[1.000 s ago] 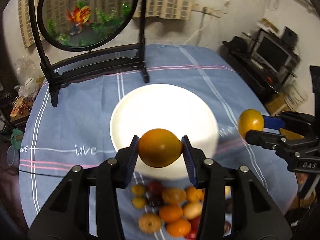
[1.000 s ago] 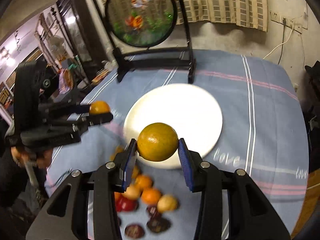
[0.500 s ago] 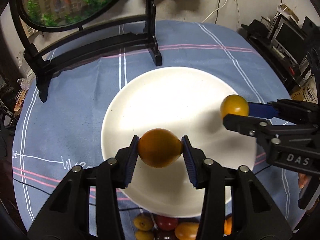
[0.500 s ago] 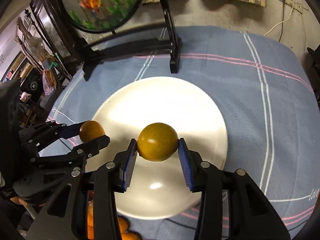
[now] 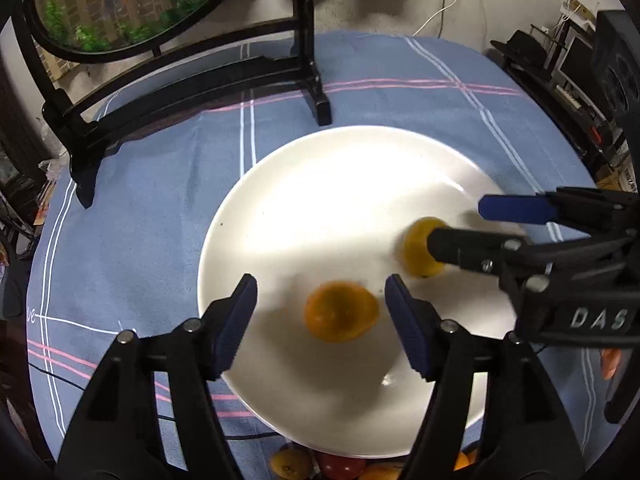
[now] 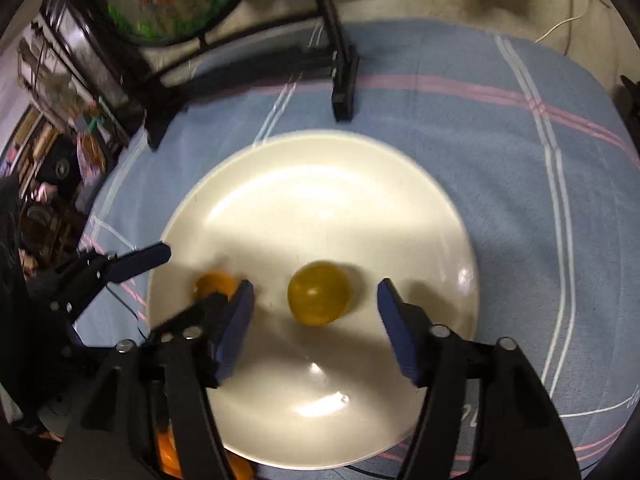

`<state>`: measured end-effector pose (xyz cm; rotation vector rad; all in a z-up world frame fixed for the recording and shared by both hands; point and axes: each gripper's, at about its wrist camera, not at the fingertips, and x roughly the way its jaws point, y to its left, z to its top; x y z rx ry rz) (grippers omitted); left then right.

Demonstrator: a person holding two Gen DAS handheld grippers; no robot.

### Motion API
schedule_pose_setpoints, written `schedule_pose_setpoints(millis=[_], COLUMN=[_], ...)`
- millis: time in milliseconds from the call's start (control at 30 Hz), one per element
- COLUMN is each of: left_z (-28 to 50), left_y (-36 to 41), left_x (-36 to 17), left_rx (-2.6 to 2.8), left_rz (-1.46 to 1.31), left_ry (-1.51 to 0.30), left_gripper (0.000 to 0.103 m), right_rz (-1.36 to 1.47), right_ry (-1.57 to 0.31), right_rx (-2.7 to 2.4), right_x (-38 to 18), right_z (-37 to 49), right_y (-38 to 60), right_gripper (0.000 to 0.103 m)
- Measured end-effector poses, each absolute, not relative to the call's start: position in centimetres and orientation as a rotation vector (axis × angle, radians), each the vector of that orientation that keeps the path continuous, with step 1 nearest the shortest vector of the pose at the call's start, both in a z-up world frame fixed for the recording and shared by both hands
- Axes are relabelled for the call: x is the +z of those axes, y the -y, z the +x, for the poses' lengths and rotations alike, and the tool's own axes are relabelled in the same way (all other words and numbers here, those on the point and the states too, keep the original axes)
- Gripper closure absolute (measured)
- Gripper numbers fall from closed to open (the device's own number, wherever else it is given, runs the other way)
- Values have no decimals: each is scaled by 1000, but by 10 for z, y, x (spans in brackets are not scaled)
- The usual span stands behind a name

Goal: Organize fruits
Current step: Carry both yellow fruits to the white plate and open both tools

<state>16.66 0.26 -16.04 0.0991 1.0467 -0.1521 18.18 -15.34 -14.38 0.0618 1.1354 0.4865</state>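
A white plate (image 5: 320, 184) lies on the blue checked cloth; it also shows in the right wrist view (image 6: 320, 200). My left gripper (image 5: 322, 324) is open above the plate's near part, with an orange fruit (image 5: 341, 311) lying loose on the plate between its fingers. My right gripper (image 6: 316, 320) is open too, with a yellow-orange fruit (image 6: 319, 293) loose on the plate between its fingers. That fruit shows in the left wrist view (image 5: 416, 246) partly behind the right gripper (image 5: 464, 224). The left gripper (image 6: 188, 276) and its fruit (image 6: 214, 284) show at the left of the right wrist view.
A round fish-picture screen on a black stand (image 5: 200, 76) stands behind the plate, its foot (image 6: 344, 96) close to the rim. Several small orange and red fruits (image 5: 332, 466) lie on the cloth at the plate's near edge. Shelves and clutter surround the table.
Both grippers have moved lower over the plate and opened. Each has let go of its fruit, and both fruits now lie on the plate.
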Motion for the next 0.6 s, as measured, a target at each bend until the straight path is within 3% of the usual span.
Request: schedule_pose_setpoints(millis=[333, 600], left_z=[145, 88], left_y=[2, -9], left_x=[-130, -90], left_rx=[-147, -151], left_rz=[119, 126], left_ry=[-993, -904], left_gripper=[34, 27], right_rz=[32, -95], right_ry=[-1056, -962], right_rx=[475, 510], right_x=[-103, -81], right_z=[144, 49], right_y=[174, 183], right_gripper=[38, 38])
